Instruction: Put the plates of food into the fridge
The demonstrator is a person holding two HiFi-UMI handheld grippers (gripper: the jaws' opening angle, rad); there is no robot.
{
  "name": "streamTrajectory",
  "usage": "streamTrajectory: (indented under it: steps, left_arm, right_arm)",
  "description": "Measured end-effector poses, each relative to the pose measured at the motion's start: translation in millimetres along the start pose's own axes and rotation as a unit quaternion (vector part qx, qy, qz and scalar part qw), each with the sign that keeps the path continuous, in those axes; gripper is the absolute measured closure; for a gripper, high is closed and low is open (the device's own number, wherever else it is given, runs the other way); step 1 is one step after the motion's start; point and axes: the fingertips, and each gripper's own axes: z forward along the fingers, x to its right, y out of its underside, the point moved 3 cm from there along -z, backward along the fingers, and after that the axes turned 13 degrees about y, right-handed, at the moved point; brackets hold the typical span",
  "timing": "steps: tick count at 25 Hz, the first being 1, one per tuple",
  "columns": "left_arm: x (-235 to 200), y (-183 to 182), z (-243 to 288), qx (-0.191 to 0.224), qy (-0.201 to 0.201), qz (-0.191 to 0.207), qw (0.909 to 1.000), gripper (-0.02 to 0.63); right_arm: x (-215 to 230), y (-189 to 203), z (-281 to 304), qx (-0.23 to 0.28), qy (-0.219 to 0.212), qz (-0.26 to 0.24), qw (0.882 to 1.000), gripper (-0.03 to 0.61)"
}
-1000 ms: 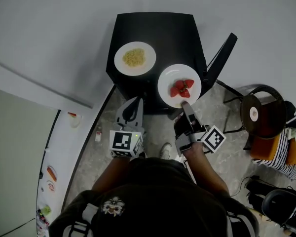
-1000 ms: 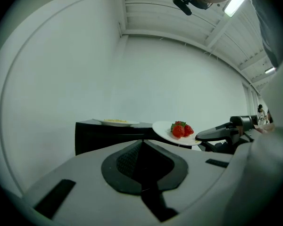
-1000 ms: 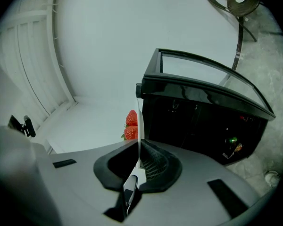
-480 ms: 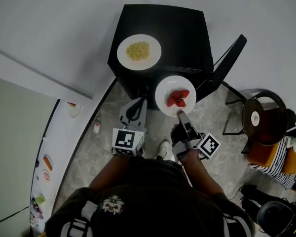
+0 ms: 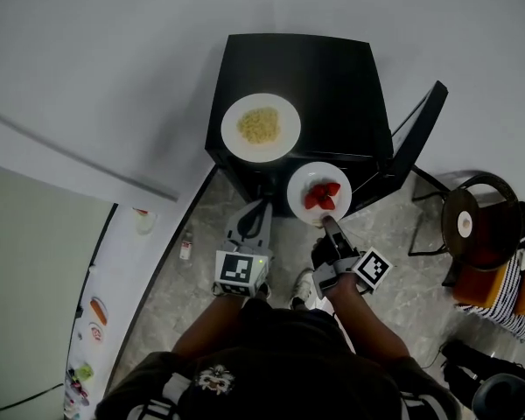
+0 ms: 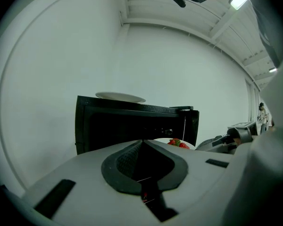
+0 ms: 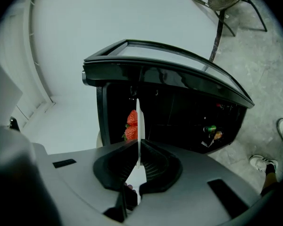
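A black mini fridge [image 5: 306,73] stands with its door [image 5: 417,138] swung open to the right. A white plate of yellow noodles [image 5: 261,127] rests on its top. My right gripper [image 5: 325,222] is shut on the near rim of a white plate of strawberries [image 5: 319,192], held in front of the fridge opening. In the right gripper view the plate [image 7: 138,121] shows edge-on between the jaws of the right gripper [image 7: 138,149], strawberries [image 7: 131,124] on one side. My left gripper [image 5: 260,208] hangs shut and empty beside it, facing the fridge [image 6: 132,126].
Cans and small items [image 7: 210,131] sit inside the fridge. A round dark stool [image 5: 474,221] and striped cloth [image 5: 507,291] stand at the right. A white ledge with small items [image 5: 142,220] and a bottle [image 5: 185,250] lie at the left. My shoes [image 5: 304,285] are below.
Both grippers have come down. The strawberry plate has sunk from the level of the fridge top to in front of the open fridge. The noodle plate has stayed put.
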Motion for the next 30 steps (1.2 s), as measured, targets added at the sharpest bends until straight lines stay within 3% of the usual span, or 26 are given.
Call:
streamTrajectory:
  steps: [7,12,16,30]
  left_arm:
    - [-15,15,7,-0.016,0.006,0.004,0.9998,0.592]
    - [-15,19,11,-0.02,0.019,0.009,0.9996,0.591]
    - [-14,27,8,-0.032,0.024,0.001,0.9992,0.592]
    - [-24,28,3,-0.036,0.019,0.002,0.9992,0.592]
  right_arm:
    - [19,-19,30,0.046,0.016,0.013,0.999,0.545]
    - [29,-26,47,0.071,0.022,-0.006,0.997,0.545]
    - [27,-29,58,0.088,0.003,0.011,0.996,0.545]
    - [23,-47,98,0.119,-0.006,0.061,0.991,0.545]
